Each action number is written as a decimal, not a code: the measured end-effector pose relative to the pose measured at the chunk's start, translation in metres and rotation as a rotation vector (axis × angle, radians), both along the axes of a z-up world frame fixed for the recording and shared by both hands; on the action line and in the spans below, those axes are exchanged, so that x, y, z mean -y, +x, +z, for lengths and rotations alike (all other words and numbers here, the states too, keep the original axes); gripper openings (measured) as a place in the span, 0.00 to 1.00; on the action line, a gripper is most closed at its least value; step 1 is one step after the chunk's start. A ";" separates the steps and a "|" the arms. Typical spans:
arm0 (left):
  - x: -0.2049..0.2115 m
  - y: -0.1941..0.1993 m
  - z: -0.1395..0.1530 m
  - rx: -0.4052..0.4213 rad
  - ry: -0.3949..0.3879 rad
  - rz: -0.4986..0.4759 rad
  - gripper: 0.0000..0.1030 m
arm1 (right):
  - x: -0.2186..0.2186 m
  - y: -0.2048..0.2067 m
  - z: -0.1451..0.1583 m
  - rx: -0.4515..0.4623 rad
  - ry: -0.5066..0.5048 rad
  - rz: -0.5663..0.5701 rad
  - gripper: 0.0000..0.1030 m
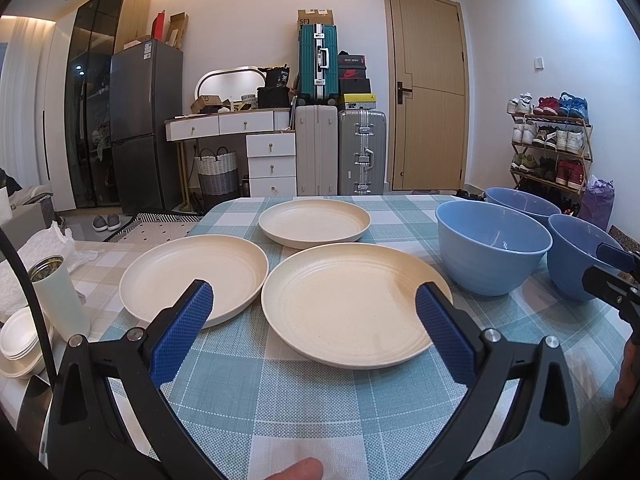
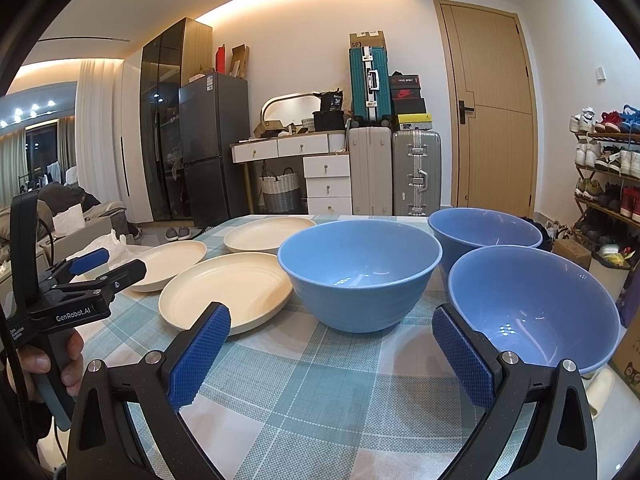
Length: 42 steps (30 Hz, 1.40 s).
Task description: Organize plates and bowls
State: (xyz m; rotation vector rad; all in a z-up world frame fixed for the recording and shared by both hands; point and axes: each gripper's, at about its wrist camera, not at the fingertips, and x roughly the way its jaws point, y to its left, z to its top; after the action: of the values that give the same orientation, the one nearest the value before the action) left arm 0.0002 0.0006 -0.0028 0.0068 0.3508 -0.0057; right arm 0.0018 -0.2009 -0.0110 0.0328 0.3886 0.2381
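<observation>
Three cream plates lie apart on the checked tablecloth: a near plate (image 1: 356, 304) (image 2: 228, 292), a left plate (image 1: 194, 278) (image 2: 170, 264) and a far plate (image 1: 314, 222) (image 2: 266, 234). Three blue bowls stand upright to their right: a middle bowl (image 1: 492, 246) (image 2: 360, 272), a far bowl (image 1: 524, 202) (image 2: 484, 228) and a near right bowl (image 1: 576, 256) (image 2: 532, 308). My left gripper (image 1: 314, 298) (image 2: 108, 266) hangs open above the near plate's front, holding nothing. My right gripper (image 2: 332, 324) (image 1: 616, 264) is open and empty, just short of the middle and near right bowls.
A pale green tumbler (image 1: 60, 296), a stack of small white dishes (image 1: 20, 340) and crumpled white paper (image 1: 52, 244) sit at the table's left side. A cardboard box (image 2: 630, 352) stands close behind the near right bowl. Suitcases, a desk and a shoe rack stand beyond the table.
</observation>
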 end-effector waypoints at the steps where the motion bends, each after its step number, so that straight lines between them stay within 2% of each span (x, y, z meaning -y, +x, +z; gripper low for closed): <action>1: 0.000 0.000 0.000 0.001 0.000 0.000 0.98 | 0.000 0.000 0.000 -0.001 0.000 0.000 1.00; 19: 0.000 0.001 -0.002 -0.017 0.004 0.005 0.98 | -0.001 0.000 0.001 -0.013 -0.008 -0.011 1.00; 28: 0.007 0.012 -0.002 -0.062 0.001 -0.045 0.98 | -0.010 0.011 -0.002 -0.088 -0.048 -0.010 1.00; 32: 0.010 0.019 0.005 -0.076 0.016 -0.043 0.98 | -0.017 0.019 0.002 -0.115 -0.048 -0.004 1.00; 42: -0.014 0.038 0.037 -0.115 -0.016 -0.018 0.98 | -0.043 0.045 0.030 -0.155 -0.062 0.035 1.00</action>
State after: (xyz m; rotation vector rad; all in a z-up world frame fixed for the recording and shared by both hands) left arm 0.0386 0.0143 0.0340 -0.0067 0.4657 -0.0267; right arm 0.0472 -0.1576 0.0188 -0.0165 0.5513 0.2585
